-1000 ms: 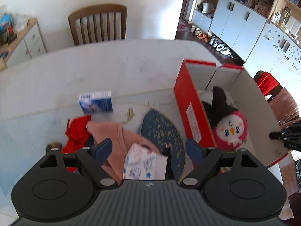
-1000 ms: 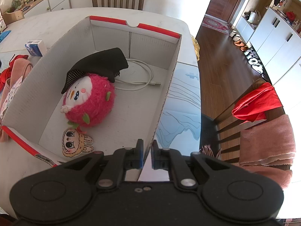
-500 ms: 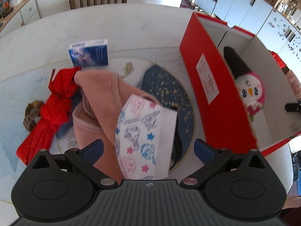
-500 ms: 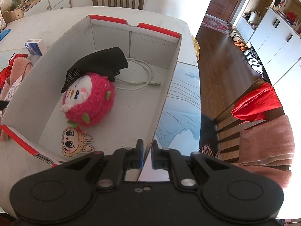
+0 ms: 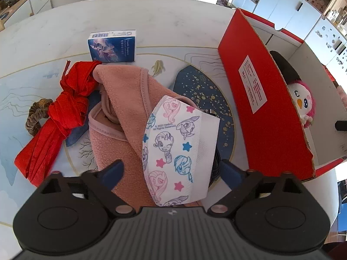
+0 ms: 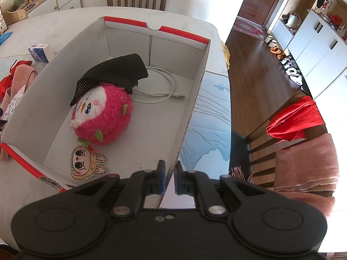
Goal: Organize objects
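While its jaws are closing from a wide spread, the left gripper (image 5: 171,173) straddles a cartoon-pony face mask (image 5: 180,149) low in the middle of the left wrist view; the blue pads (image 5: 112,171) stand clear of the mask on both sides, so nothing is gripped. That mask lies on a pink fleece garment (image 5: 128,99), which rests on a blue gold-speckled placemat (image 5: 201,86). Left of the fleece sits a knotted red cloth (image 5: 63,112), with a brown scrunchie (image 5: 35,117) just beyond it at the left edge. Above them is a small blue carton (image 5: 112,46) on the white table (image 5: 151,15).

At the bottom centre of the right wrist view, the right gripper (image 6: 170,177) is clenched on the near right wall of the red-and-white cardboard box (image 6: 190,108). Inside the box, in the centre left, lies a pink plush toy (image 6: 106,119), a black mesh pouch (image 6: 115,73) draped over its top, a coiled white cable (image 6: 160,86) behind, and a flat cartoon-face charm (image 6: 86,164) in front.
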The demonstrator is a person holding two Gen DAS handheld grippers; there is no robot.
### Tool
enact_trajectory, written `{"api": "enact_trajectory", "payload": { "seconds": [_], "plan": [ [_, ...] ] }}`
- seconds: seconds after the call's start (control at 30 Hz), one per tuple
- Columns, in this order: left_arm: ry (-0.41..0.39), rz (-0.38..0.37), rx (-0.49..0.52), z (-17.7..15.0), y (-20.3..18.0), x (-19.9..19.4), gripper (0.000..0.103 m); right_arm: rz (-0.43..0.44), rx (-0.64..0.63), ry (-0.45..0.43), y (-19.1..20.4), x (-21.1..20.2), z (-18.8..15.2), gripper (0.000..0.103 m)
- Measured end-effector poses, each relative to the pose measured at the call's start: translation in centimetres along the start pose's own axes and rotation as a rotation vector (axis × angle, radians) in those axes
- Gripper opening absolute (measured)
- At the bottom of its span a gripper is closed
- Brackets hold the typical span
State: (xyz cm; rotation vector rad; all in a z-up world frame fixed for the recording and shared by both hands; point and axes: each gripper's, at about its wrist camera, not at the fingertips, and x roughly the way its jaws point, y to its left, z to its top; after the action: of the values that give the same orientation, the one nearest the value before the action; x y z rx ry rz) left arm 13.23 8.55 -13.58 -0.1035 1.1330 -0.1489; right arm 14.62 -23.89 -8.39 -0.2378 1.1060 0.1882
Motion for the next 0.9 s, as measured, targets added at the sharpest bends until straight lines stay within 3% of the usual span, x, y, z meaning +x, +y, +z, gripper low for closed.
{"api": "enact_trajectory", "payload": {
  "seconds": [0.1,0.2,0.5,0.63,0.9],
  "plan": [
    [0.012,-0.003,-0.005,-0.2,0.0,0.3,0.066,0.000,0.000,0.000,0.0,0.0,0.0,0.007],
    [0.008,-0.006,-0.012,-0.3,0.0,0.1,0.060,0.000,0.000,-0.001,0.0,0.0,0.0,0.007],
    [-0.047,-0.022,-0.013,-0.2,-0.2,-1.8,0.020,0.000,-0.001,0.000,0.0,0.0,0.0,0.007],
    [-0.066,-0.019,0.000,-0.3,-0.4,-2.2,0.009,-0.001,-0.001,0.000,0.0,0.0,0.0,0.007],
    [-0.119,0.005,0.029,0.3,-1.0,-4.0,0.007,-0.002,-0.002,0.001,0.0,0.0,0.0,0.007]
  ]
}}
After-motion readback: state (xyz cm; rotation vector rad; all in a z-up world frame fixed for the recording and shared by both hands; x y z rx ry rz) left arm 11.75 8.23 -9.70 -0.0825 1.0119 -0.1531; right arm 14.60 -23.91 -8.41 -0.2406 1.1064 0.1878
